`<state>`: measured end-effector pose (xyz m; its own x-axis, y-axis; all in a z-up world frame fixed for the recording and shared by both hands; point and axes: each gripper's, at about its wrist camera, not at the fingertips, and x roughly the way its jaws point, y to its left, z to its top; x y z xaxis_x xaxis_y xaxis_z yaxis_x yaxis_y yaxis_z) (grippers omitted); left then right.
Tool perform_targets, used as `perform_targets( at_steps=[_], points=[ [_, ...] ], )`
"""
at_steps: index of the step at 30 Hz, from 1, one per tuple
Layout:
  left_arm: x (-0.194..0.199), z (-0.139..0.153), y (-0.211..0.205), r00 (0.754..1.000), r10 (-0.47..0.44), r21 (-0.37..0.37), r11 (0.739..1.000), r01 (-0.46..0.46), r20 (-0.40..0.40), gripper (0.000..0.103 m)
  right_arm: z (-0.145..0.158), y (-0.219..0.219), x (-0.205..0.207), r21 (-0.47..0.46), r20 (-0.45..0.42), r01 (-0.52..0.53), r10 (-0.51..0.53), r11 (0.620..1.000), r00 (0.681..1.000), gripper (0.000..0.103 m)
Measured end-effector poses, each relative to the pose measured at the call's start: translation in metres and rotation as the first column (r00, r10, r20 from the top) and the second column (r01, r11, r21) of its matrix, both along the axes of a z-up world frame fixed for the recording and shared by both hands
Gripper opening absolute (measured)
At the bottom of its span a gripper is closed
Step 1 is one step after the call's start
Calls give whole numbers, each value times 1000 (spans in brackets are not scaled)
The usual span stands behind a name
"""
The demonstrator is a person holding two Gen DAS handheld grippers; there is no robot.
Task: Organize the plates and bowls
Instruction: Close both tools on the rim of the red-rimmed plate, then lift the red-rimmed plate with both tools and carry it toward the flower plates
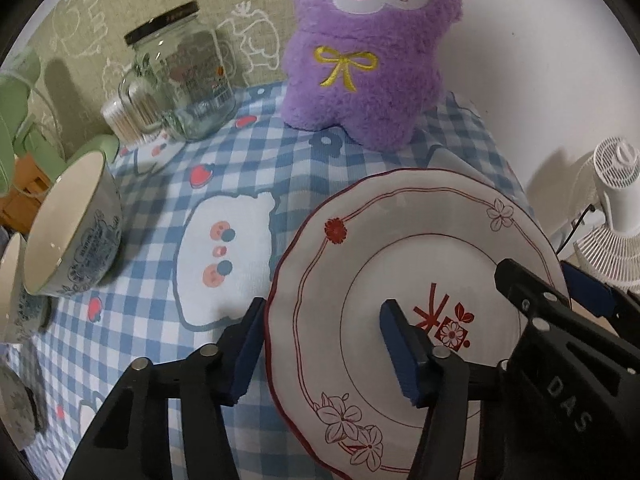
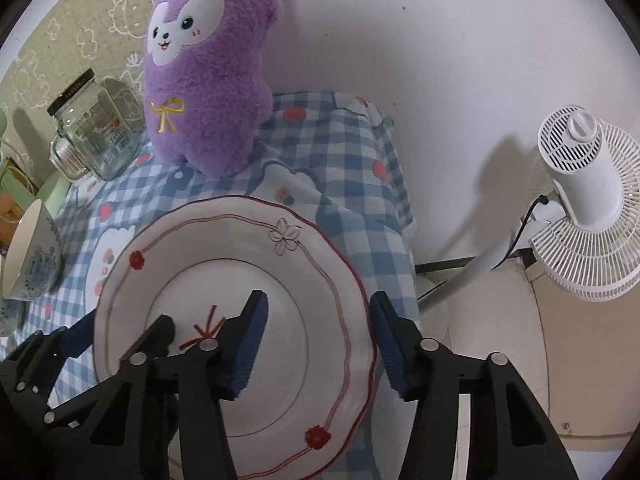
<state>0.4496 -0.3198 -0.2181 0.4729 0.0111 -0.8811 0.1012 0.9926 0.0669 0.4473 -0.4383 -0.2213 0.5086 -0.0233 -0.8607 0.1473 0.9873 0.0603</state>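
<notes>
A white plate (image 1: 420,216) with a red rim line and flower prints lies on the checked tablecloth (image 1: 208,184); it also shows in the right wrist view (image 2: 224,248). My left gripper (image 1: 320,344) is open and straddles the plate's left rim. My right gripper (image 2: 316,340) is open and straddles the plate's right rim; it shows at the right of the left wrist view (image 1: 532,284). A white bowl (image 1: 68,232) with blue print stands on the left, tilted in view. Other blue-print dishes (image 1: 16,408) sit at the far left edge.
A purple plush toy (image 1: 368,48) stands at the back of the table. A glass jar (image 1: 184,76) with a black lid and a toothpick holder (image 1: 120,116) stand at the back left. A white fan (image 2: 580,196) stands on the floor beyond the table's right edge.
</notes>
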Motion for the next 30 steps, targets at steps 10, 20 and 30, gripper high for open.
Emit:
perform_targets(
  at_steps=[10,20,30],
  points=[
    [-1,-1,2,1000,-3,-2,1000,3,8,56,-8,-4,3,22,-14,24,-24,999,1000,51],
    [0,1,1,999,30,19,999,-31,17,40,-7,-5,0,-2,-40,67,-67,998,997,42],
    [-9,0,8,1000,11,35,999,-11,6,40,-6,7,-18,-16,-55,40,-41,999,998,42]
  ],
)
